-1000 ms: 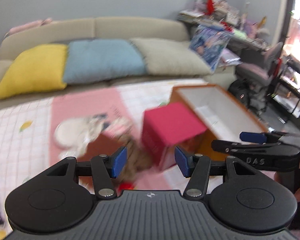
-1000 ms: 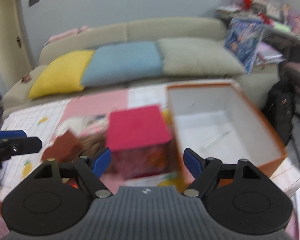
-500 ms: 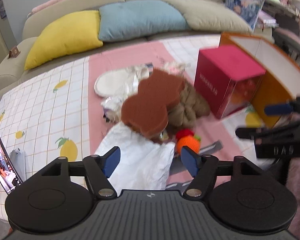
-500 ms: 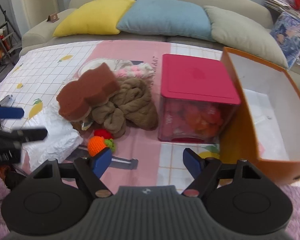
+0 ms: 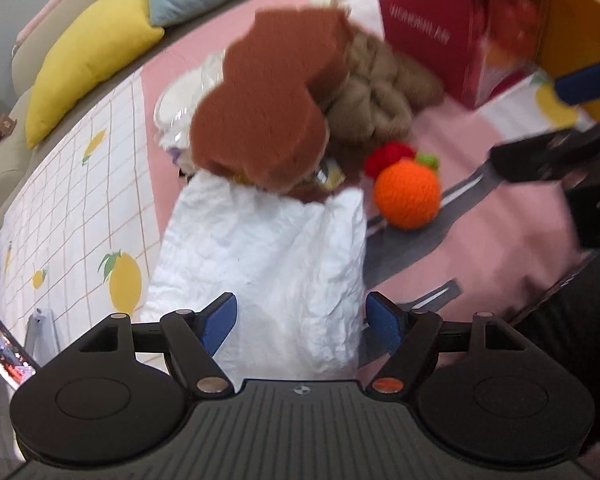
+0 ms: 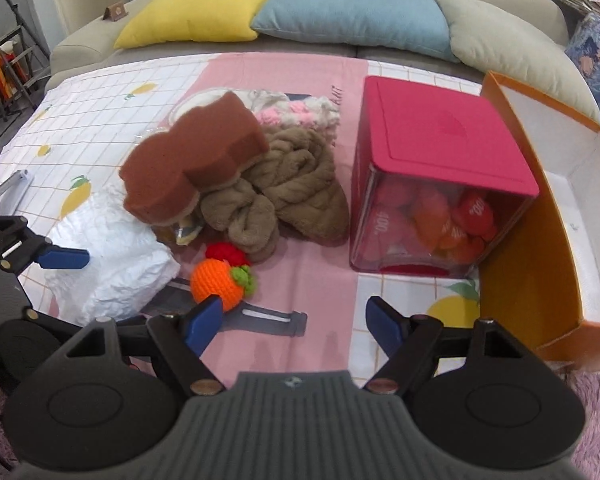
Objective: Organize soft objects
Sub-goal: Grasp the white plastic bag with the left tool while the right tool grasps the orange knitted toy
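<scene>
Two grippers angle steeply down: the left gripper (image 5: 301,322), jaws just widened, straddles a white crumpled bag (image 5: 268,256); the right gripper (image 6: 294,320) hovers spread, empty.

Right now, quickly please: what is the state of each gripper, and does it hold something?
Left gripper: open, just widened, over the white crumpled bag, not gripping it.
Right gripper: open, holding nothing.
</scene>
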Available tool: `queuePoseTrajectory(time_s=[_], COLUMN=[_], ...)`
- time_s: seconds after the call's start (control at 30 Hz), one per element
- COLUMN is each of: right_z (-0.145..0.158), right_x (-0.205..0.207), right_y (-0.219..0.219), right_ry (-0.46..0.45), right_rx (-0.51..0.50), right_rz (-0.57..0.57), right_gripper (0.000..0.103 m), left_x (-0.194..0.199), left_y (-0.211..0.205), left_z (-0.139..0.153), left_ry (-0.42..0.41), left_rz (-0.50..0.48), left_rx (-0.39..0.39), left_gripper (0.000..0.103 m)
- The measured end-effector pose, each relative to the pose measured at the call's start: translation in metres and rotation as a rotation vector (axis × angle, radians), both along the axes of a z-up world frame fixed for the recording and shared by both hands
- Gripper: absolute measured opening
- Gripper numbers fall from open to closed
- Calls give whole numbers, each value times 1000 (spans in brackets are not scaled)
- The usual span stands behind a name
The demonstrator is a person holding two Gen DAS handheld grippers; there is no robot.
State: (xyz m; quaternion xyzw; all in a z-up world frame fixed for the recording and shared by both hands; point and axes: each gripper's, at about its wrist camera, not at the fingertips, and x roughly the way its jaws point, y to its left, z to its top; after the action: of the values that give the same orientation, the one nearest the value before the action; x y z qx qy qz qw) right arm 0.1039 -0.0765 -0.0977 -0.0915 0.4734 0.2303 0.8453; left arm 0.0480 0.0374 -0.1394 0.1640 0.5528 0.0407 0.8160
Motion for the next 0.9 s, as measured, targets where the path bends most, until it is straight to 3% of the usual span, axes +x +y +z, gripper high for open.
queuePoseTrajectory(time_s=[0.13, 0.2, 0.27, 0.47, 0.7, 0.9], right_z=[-4, -5, -5, -3, 0, -1], right_x=[2, 1, 1, -1, -1, -2], right_y=[-2, 0, 2, 4, 4, 18], right_ry=[18, 21, 20, 10, -1, -8], right_rx=[-1, -7, -8, -5, 28, 65], right_rz=[-13, -7, 6, 21, 45, 148], right_gripper=[77, 77, 77, 77, 77, 73], left_x=[3, 4, 6, 4, -9, -23], left_y=[5, 10, 16, 35, 63, 81], left_z=[-8, -7, -7, -1, 27, 56], left_ry=[8, 6, 9, -11, -119, -200], left_rz=[16, 36, 63, 136, 243, 357], left_rx=[10, -4, -33, -126, -327, -504], left_gripper=[83, 71, 44, 16, 12, 11])
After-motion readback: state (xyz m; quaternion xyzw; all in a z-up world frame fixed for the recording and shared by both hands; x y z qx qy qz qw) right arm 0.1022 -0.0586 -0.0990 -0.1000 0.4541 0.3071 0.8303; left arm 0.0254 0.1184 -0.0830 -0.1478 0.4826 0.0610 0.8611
